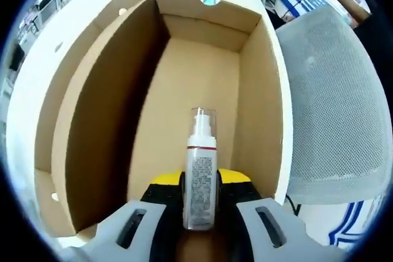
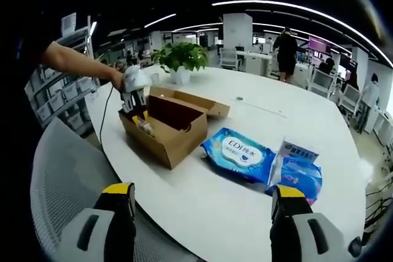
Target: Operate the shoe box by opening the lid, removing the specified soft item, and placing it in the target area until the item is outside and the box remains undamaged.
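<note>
One bottle (image 1: 200,173) gripped in the left gripper (image 1: 200,204), inside the box (image 1: 92,121).
Its long axis runs along the fingers, cap pointing away; right gripper (image 2: 202,207) gapes over a white table (image 2: 258,108).

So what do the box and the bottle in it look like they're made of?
Box: plain brown cardboard, matte, with folded flaps and a white outside. Bottle: probably plastic, white pump under a clear glossy cap, printed label; the left gripper is shut on it.

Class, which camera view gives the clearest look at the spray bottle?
The left gripper view: the spray bottle lies close up inside the open cardboard box, held between the left tool jaws. The right gripper view shows it small and distant, partly hidden.
</note>
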A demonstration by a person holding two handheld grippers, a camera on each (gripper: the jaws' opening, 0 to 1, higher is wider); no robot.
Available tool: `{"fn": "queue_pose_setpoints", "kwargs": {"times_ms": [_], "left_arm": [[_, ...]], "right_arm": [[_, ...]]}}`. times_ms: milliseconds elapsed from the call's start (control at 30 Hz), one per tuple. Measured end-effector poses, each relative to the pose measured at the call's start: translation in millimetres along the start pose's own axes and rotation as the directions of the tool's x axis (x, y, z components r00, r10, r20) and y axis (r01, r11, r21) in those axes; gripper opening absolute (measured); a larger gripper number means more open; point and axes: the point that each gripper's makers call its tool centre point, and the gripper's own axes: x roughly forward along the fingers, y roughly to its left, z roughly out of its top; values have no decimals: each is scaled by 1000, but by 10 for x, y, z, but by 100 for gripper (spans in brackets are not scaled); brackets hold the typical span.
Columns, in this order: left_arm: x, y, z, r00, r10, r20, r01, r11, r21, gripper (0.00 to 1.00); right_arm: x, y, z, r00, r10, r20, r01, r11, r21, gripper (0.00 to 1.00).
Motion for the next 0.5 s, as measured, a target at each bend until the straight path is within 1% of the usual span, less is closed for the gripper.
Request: {"fn": "queue_pose_setpoints", "kwargs": {"times_ms": [233, 500], "left_arm": [[-85, -75, 26, 1000, 0, 28, 0, 1000, -17, 17], [-206, -144, 81, 997, 18, 75, -17, 1000, -22, 17]], "right_arm": [[7, 44, 72, 1000, 18, 25, -18, 1000, -21, 89], [27, 117, 143, 998, 44, 45, -42, 998, -43, 87]]}}
